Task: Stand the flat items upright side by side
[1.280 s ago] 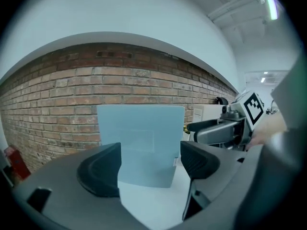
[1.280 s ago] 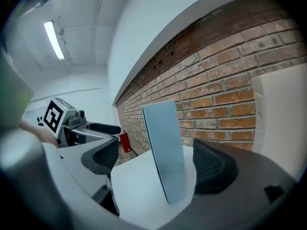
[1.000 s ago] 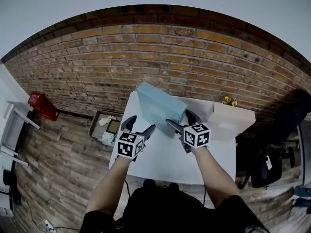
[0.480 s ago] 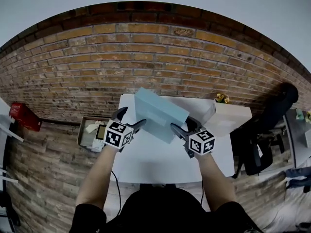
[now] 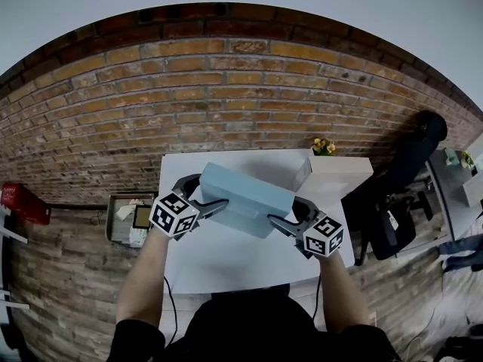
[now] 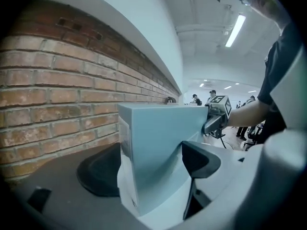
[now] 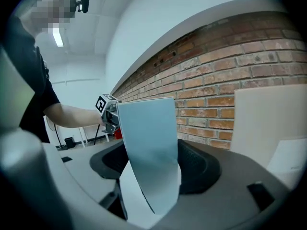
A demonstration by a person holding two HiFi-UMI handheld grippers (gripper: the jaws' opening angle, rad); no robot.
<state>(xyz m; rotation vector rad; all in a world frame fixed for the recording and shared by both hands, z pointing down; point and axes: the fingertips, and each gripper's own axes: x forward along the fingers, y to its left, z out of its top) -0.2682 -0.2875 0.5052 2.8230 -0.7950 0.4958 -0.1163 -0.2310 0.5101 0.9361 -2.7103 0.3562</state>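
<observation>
A flat light-blue box (image 5: 245, 198) hangs tilted above the white table (image 5: 226, 255), held at both ends. My left gripper (image 5: 202, 193) is clamped on its left end. In the left gripper view the box (image 6: 163, 147) fills the gap and both jaws of the left gripper (image 6: 148, 176) lie against its faces. My right gripper (image 5: 287, 211) holds the right end. In the right gripper view the box (image 7: 151, 147) stands between the jaws of the right gripper (image 7: 153, 176), which have closed in on it.
A white box (image 5: 336, 179) stands at the table's back right, with small yellow flowers (image 5: 323, 145) behind it. The brick wall runs along the table's far edge. On the floor are a cardboard box (image 5: 128, 217) to the left and a black chair (image 5: 392, 210) to the right.
My left gripper went from standing free to gripping the box's left end. The right jaws narrowed on the box. The box has tipped from steeply raised to a lower, flatter tilt.
</observation>
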